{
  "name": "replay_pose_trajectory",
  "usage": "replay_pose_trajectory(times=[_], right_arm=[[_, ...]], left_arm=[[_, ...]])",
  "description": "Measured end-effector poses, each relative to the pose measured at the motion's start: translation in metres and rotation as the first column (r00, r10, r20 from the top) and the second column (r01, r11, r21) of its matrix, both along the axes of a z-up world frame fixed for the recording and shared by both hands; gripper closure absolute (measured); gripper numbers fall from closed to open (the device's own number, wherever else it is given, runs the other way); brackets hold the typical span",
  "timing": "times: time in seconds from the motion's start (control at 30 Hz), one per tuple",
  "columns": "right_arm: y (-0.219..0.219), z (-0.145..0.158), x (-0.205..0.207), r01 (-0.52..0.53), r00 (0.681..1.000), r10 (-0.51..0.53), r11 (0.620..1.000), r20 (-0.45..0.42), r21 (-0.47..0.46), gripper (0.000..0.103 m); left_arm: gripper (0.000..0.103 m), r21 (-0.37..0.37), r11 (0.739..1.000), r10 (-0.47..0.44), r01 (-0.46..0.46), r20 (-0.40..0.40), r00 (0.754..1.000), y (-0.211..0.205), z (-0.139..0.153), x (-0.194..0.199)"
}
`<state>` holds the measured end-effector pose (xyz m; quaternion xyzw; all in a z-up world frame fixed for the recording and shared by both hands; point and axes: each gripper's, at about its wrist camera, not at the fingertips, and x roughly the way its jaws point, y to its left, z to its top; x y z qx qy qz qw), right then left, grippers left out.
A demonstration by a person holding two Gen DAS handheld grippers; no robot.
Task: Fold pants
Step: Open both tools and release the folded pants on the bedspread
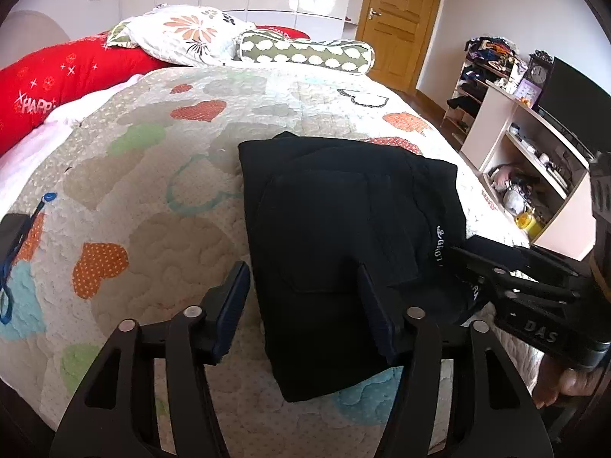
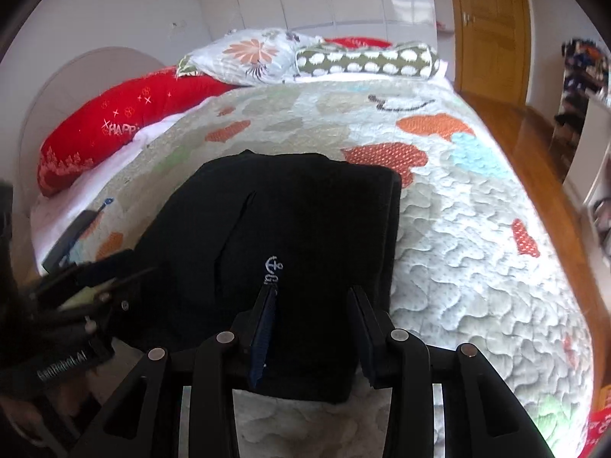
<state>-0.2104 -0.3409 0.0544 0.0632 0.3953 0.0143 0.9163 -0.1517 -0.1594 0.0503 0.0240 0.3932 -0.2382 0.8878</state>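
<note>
The black pants (image 1: 336,236) lie folded into a compact rectangle on the quilted bedspread (image 1: 152,191), near the bed's front edge. White lettering runs along their right side. My left gripper (image 1: 301,286) is open and empty, its fingers hovering over the pants' left near part. My right gripper (image 2: 313,297) is open and empty above the pants (image 2: 290,229), just behind a small white anchor logo (image 2: 273,265). The right gripper also shows at the right edge of the left wrist view (image 1: 477,255), next to the pants' right side. The left gripper shows at the left of the right wrist view (image 2: 95,278).
Pillows lie at the head of the bed: a red one (image 1: 65,76), a floral one (image 1: 183,34) and a green bolster (image 1: 305,51). A dark device with a blue strap (image 1: 15,236) lies at the quilt's left. A shelf unit (image 1: 534,152) stands right of the bed.
</note>
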Motion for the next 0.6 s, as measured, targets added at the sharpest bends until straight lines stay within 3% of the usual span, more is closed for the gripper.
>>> replay_pose_trajectory(times=[0.17,0.3,0.6], right_arm=[[-0.017,0.015,-0.01,0.029,0.999,-0.031,0.996,0.021,0.084,0.064],[-0.024,0.018,-0.018,0.065,0.997,-0.068,0.992,0.033,0.106,0.064],[-0.01,0.02,-0.026,0.036,0.998,-0.041,0.993,0.041,0.114,0.063]], left_arm=[[0.042,-0.031,0.999,0.016,-0.017,-0.016,1.0,0.01,0.008,-0.004],[0.042,-0.02,0.999,0.026,-0.026,-0.002,1.0,0.01,0.012,-0.009],[0.042,0.019,1.0,0.014,-0.014,0.029,0.999,-0.003,0.006,-0.02]])
